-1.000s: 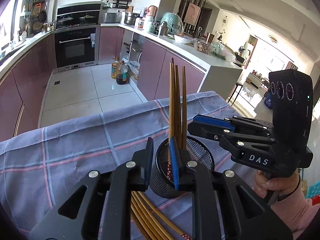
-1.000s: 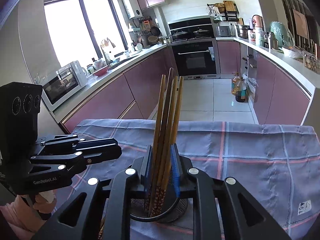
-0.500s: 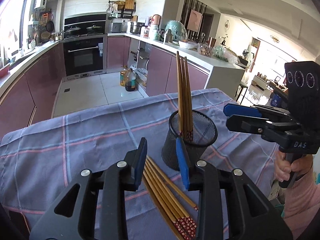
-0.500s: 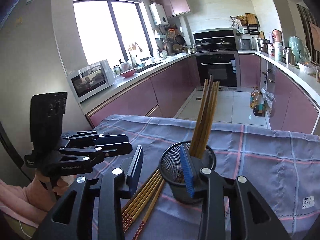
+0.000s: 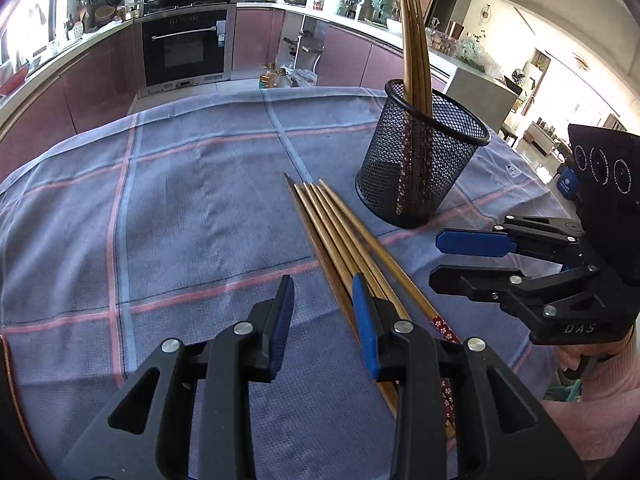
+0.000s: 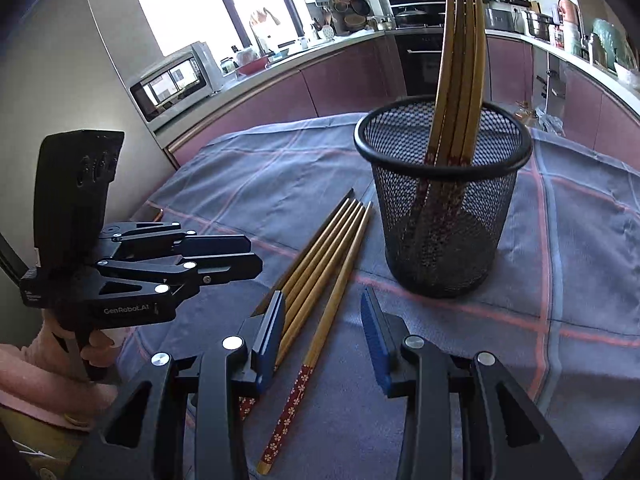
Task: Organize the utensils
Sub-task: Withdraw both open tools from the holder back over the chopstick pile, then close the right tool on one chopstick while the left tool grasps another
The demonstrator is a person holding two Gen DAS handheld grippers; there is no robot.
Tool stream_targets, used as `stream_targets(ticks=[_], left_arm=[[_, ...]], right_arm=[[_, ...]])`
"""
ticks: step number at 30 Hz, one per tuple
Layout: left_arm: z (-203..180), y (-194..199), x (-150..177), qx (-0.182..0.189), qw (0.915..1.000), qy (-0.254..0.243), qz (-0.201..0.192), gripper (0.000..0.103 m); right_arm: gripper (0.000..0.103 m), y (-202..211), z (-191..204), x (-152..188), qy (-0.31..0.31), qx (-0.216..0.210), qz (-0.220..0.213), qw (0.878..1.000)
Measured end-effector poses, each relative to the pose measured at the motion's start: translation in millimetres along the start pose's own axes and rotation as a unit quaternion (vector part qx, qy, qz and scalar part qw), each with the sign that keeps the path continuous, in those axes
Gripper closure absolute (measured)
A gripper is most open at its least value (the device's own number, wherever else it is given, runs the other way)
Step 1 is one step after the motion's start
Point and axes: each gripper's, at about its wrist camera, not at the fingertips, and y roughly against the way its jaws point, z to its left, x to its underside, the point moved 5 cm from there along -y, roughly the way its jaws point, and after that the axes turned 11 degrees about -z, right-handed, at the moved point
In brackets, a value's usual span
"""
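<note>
A black mesh cup (image 5: 420, 168) (image 6: 440, 216) stands on the checked cloth with several brown chopsticks (image 5: 416, 48) (image 6: 460, 60) upright inside it. Several loose chopsticks (image 5: 336, 232) (image 6: 320, 264) lie side by side on the cloth in front of the cup. My left gripper (image 5: 322, 292) (image 6: 254, 256) hovers open low over their handle ends, its right finger above the bundle. My right gripper (image 6: 323, 304) (image 5: 438, 260) is open too, with the outermost chopstick lying on the cloth below the gap. Neither gripper holds anything.
The blue-grey cloth (image 5: 180, 200) covers the whole table. A person's hands in pink sleeves (image 5: 600, 392) (image 6: 36, 376) hold the grippers. Purple kitchen cabinets, an oven (image 5: 184, 48) and a microwave (image 6: 172, 80) stand well beyond the table's far edge.
Both grippers were shut on chopsticks standing in the cup; they opened, left them there, and drew back and down to the loose chopsticks on the cloth.
</note>
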Motion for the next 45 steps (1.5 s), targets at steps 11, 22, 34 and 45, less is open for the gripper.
stream_targets(ticks=[11,22,34,45], left_arm=[[-7,-15,9,-0.011,0.9998,-0.003,0.014,0.071],[-12,-21,10,-0.028,0.9994,-0.017,0.013,0.071],[-12,-22,12,-0.034,0.9992,-0.014,0.011,0.069],[-12,-22,11,-0.037,0.9991,-0.017,0.014,0.073]], right_arm=[[0.066,-10,-1,10,0.0,0.015,0.013,1.0],[0.066,-17,3,11,0.006,0.027,0.014,1.0],[0.067,-23,6,13,0.012,0.036,0.013,0.999],[0.068,-27,7,12,0.019,0.045,0.014,0.999]])
